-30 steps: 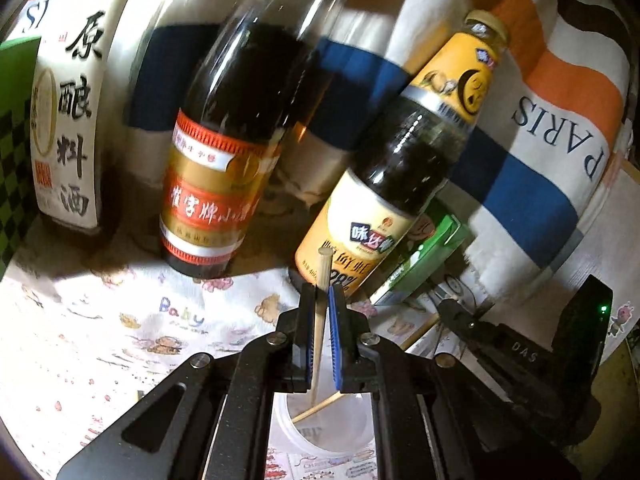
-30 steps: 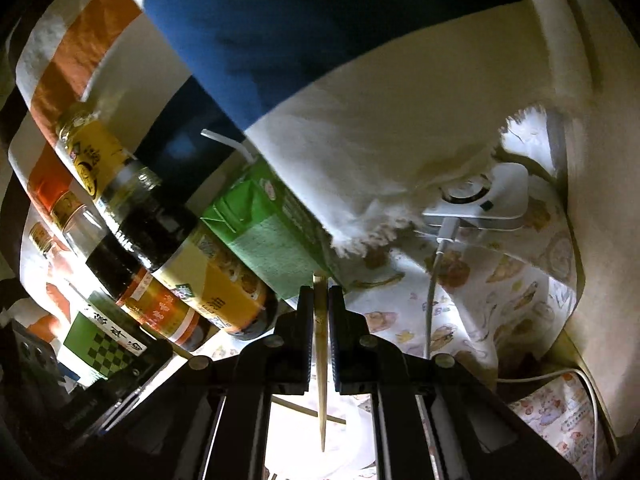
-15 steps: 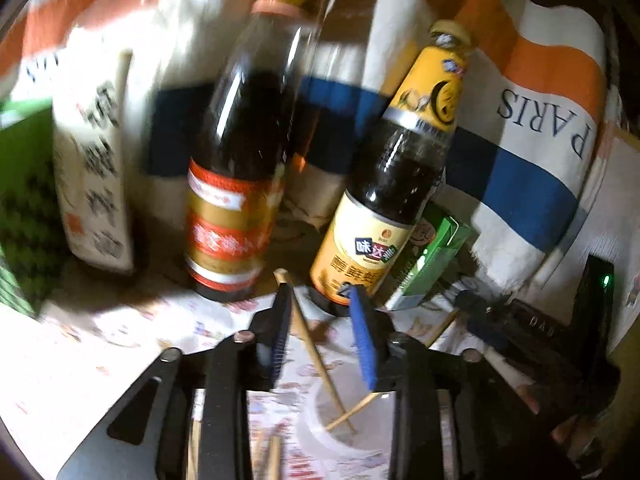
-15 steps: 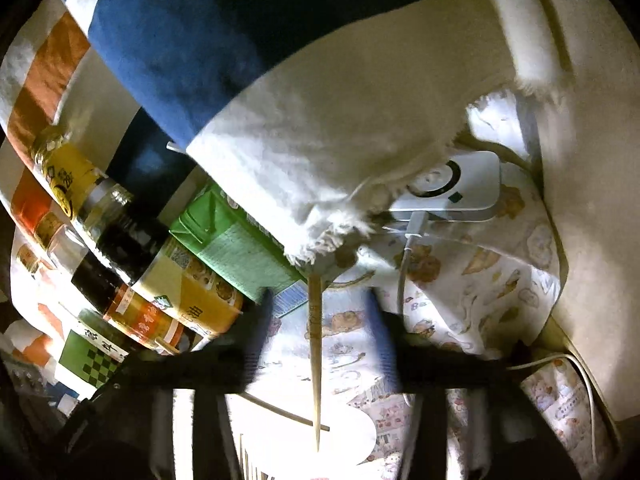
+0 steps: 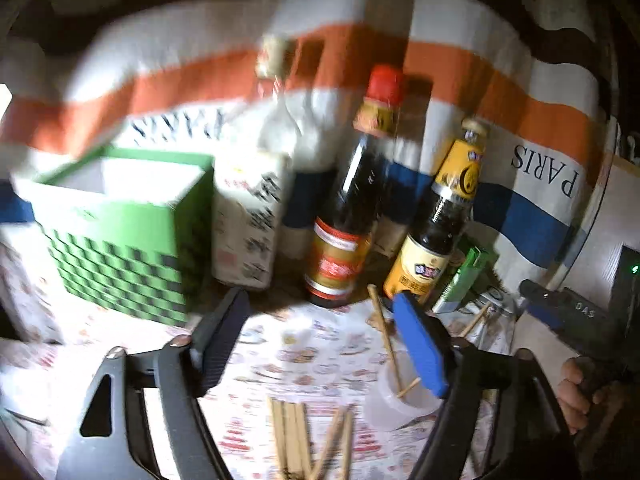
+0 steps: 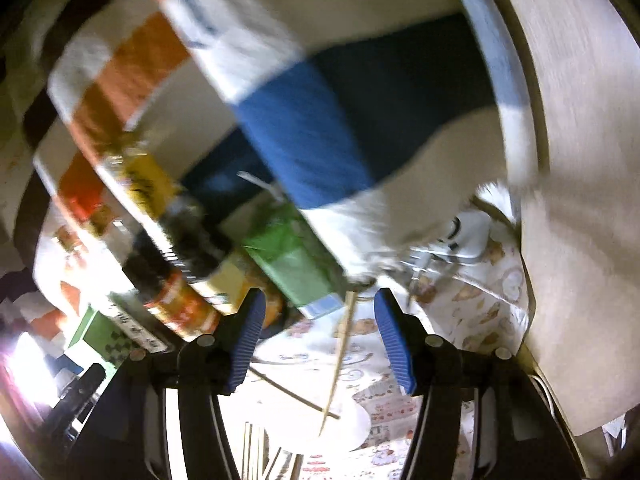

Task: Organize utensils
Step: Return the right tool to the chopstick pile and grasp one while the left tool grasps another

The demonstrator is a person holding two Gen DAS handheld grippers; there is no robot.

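A clear plastic cup (image 5: 404, 398) stands on the printed tablecloth and holds two wooden chopsticks (image 5: 385, 336) leaning in it. The cup also shows in the right wrist view (image 6: 340, 424) with the chopsticks (image 6: 338, 360) in it. Several more chopsticks (image 5: 296, 436) lie loose on the cloth in front of the cup. My left gripper (image 5: 320, 340) is open and empty, above and left of the cup. My right gripper (image 6: 320, 336) is open and empty above the cup.
Behind the cup stand dark sauce bottles (image 5: 344, 220), a white bottle (image 5: 252, 216), a green checked box (image 5: 120, 232) and a small green carton (image 5: 464, 276). A striped towel (image 5: 520, 128) hangs at the back. A white charger (image 6: 464, 236) with a cable lies at the right.
Both grippers opened and let go of their chopsticks, which now lean in the cup. Both grippers have pulled back and up, and the left view has swung left.
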